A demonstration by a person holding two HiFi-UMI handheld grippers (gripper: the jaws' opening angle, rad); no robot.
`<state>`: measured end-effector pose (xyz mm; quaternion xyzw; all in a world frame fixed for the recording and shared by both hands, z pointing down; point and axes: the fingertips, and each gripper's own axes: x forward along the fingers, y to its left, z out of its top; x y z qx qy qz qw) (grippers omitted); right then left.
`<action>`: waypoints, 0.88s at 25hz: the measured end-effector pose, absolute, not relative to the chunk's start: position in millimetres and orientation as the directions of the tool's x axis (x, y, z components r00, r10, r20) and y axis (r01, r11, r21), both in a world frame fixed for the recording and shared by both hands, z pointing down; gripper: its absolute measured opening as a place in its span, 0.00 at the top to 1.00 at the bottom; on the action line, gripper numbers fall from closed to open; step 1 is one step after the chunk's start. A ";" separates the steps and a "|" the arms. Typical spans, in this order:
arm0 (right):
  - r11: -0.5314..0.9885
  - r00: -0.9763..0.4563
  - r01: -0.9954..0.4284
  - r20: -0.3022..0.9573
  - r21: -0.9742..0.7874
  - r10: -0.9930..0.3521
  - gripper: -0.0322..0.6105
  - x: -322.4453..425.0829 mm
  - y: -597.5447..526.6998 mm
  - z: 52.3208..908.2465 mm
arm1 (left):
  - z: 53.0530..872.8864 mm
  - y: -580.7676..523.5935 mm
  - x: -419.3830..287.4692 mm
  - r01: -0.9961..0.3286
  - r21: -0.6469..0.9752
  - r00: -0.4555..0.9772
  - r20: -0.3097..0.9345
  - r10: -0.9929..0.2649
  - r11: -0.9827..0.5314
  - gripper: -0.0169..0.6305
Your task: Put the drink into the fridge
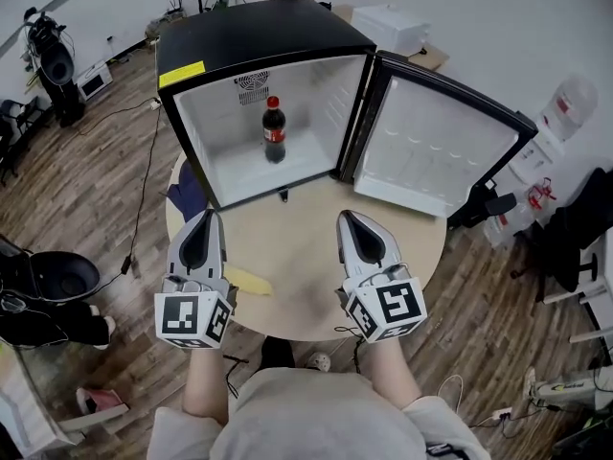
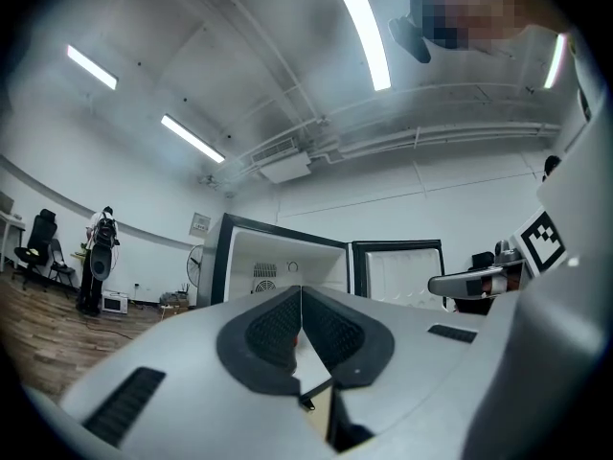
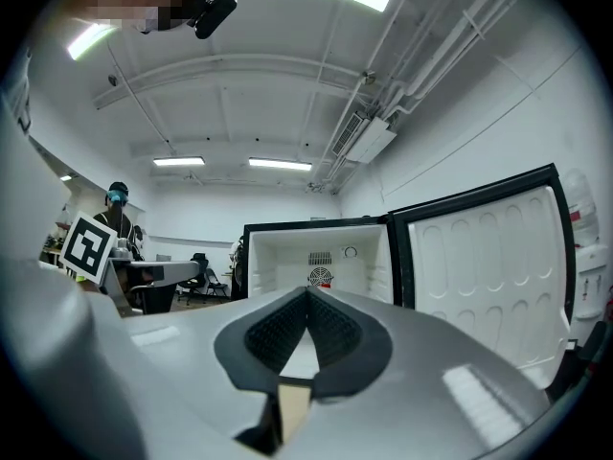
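Observation:
A cola bottle [image 1: 274, 130] with a red cap and label stands upright inside the small black fridge [image 1: 249, 41] on the round table [image 1: 306, 257]. The fridge door [image 1: 431, 151] hangs wide open to the right. My left gripper [image 1: 204, 217] hovers over the table in front of the fridge, jaws shut and empty. My right gripper [image 1: 347, 217] is level with it, also shut on nothing. In the left gripper view the closed jaws [image 2: 301, 290] point at the fridge [image 2: 278, 266]. In the right gripper view the closed jaws [image 3: 307, 293] face the fridge [image 3: 321, 257] and its door [image 3: 488, 266].
A yellow object [image 1: 247, 282] lies on the table by the left gripper. A dark blue cloth [image 1: 187, 195] hangs at the table's left edge. A black chair [image 1: 48, 281] stands on the wooden floor at left, with white boxes [image 1: 388, 27] behind the fridge and water jugs [image 1: 565, 108] at right.

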<state>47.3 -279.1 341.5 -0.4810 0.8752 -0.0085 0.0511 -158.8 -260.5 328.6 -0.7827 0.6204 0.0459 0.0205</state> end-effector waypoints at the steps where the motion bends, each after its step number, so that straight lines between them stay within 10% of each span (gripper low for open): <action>1: 0.539 -0.533 -0.840 -0.083 -0.064 -0.842 0.94 49.3 -274.2 340.7 | 328.2 -253.4 -157.9 -0.974 0.024 0.221 -0.098 -0.970 -0.225 0.96; 22: 0.552 -0.547 -0.833 -0.105 -0.022 -0.830 0.94 77.1 -200.3 330.5 | 318.1 -165.4 -137.7 -0.985 0.014 0.165 -0.160 -0.973 -0.169 0.96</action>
